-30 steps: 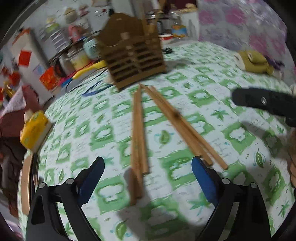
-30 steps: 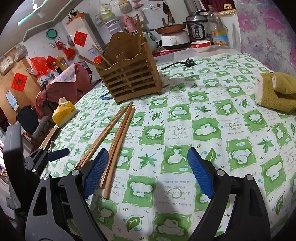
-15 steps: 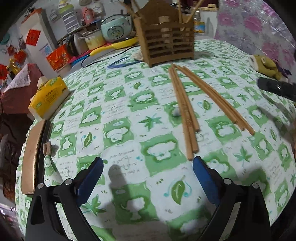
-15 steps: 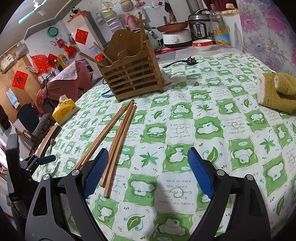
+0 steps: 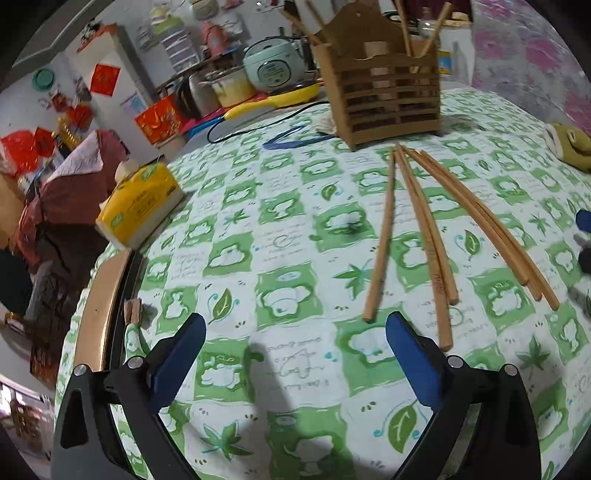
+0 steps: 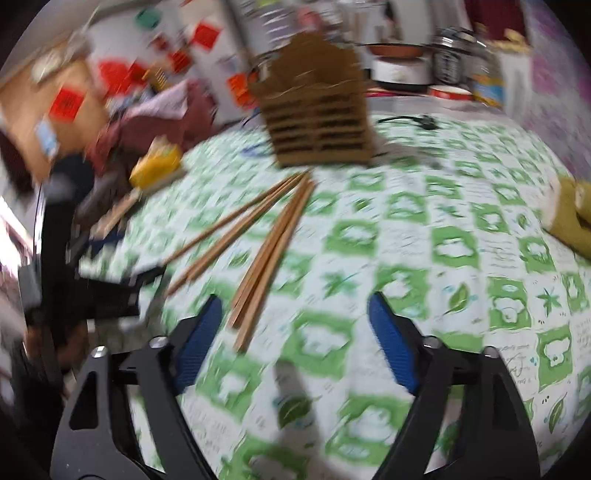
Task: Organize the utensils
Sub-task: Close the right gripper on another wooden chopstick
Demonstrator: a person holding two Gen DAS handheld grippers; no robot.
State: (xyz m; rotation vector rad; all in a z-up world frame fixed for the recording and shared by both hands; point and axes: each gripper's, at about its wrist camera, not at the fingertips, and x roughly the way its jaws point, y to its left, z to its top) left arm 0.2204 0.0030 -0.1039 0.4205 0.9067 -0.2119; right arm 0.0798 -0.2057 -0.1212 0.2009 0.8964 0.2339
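Right wrist view: the right gripper, jaws narrowing but empty, should pinch the chopsticks at eleven o'clock near their ends; left gripper gapes idle.

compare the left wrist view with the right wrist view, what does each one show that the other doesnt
Only the left wrist view shows the pale green rice cooker behind the holder and chopsticks standing upright in it.

Only the right wrist view shows the black plug on the cloth and the red-rimmed bowl; it is motion-blurred, and its right gripper, empty, has just been closing.

Both show the wooden holder, the loose chopsticks on the green tablecloth, the yellow tissue pack and an empty, open left gripper.
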